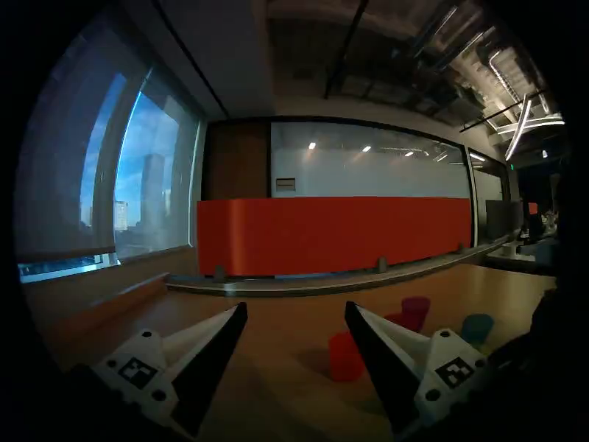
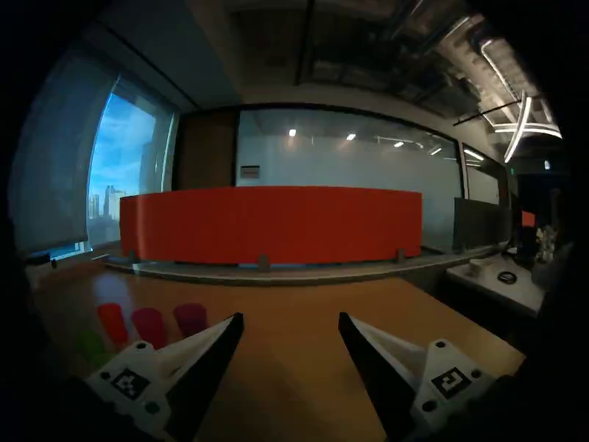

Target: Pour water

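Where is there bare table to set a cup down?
In the right gripper view, the table is bare ahead of the right tongs and rightward to its edge. It is crowded on the left, where the red cup, pink cup and purple cup stand in a row.

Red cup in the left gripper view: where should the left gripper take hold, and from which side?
Probably the side wall of the red cup at mid-height, coming in level from the near side. It stands upright on the table, and the open left gripper points nearly at it.
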